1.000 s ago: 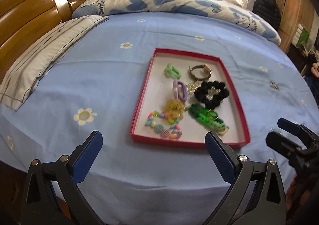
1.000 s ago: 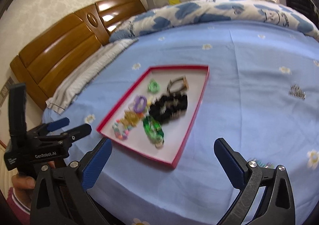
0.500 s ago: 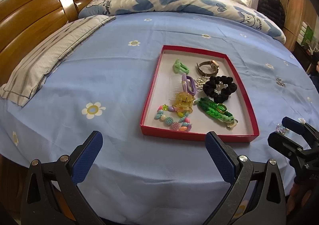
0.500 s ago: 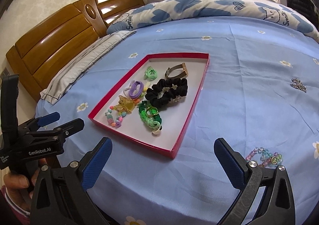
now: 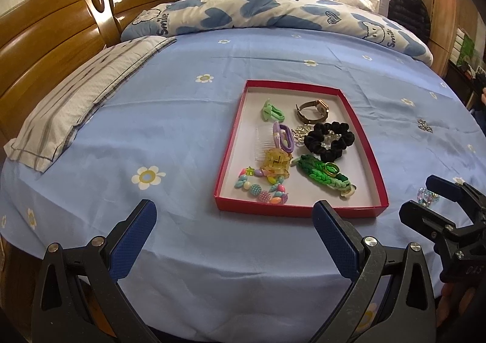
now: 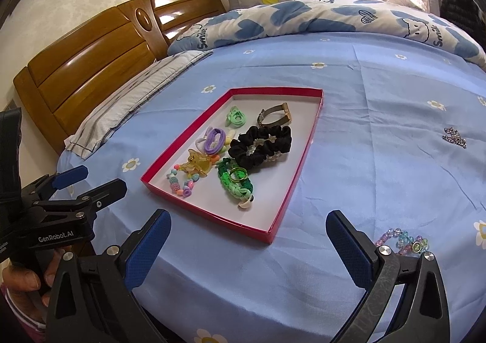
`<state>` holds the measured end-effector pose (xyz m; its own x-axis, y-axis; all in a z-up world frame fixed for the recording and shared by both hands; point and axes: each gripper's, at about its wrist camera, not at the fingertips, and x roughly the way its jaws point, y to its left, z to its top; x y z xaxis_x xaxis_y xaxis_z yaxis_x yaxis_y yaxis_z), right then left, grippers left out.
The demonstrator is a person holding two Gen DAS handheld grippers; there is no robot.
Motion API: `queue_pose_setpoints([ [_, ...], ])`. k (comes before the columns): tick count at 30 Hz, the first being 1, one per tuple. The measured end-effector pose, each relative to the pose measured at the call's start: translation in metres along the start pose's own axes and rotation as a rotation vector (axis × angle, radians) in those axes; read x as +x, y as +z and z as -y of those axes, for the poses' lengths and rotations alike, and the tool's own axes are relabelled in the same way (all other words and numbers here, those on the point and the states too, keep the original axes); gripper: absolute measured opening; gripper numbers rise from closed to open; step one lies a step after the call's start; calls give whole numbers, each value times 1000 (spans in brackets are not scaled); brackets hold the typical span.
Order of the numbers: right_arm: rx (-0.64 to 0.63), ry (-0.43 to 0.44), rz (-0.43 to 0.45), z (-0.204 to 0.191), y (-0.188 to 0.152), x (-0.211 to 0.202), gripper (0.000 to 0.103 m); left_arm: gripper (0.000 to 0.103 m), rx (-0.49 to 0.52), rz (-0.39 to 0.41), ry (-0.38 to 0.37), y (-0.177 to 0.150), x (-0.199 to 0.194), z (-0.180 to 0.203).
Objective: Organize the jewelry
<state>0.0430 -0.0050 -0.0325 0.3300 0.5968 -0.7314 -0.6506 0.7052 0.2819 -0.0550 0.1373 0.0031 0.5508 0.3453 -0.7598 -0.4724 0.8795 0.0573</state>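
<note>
Both the left claw (image 5: 232, 221) and the right claw (image 6: 247, 232) hang spread wide, gripping nothing, above the bed's near edge. The red tray (image 5: 369, 161) holds most jewelry; a pastel bead bracelet (image 6: 402, 241) and a rhinestone piece (image 6: 454, 136) lie outside on the blue sheet (image 5: 182, 118).

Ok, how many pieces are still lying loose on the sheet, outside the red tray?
2. A pastel bead bracelet beside the right gripper, and a rhinestone piece farther right of the tray. Others may lie out of view.
</note>
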Motion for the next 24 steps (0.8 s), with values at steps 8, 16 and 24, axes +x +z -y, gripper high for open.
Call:
queue_pose_setpoints([
  [8,-3,1,5,-2,1,-1,103,103,0,-1,-9,1,-1,0],
  [16,-11,5,9,-6,3,-3,103,103,2,6,-9,0,-3,0],
  [24,-14,7,14,-7,4,-4,103,103,2,10,-13,0,-6,1],
])
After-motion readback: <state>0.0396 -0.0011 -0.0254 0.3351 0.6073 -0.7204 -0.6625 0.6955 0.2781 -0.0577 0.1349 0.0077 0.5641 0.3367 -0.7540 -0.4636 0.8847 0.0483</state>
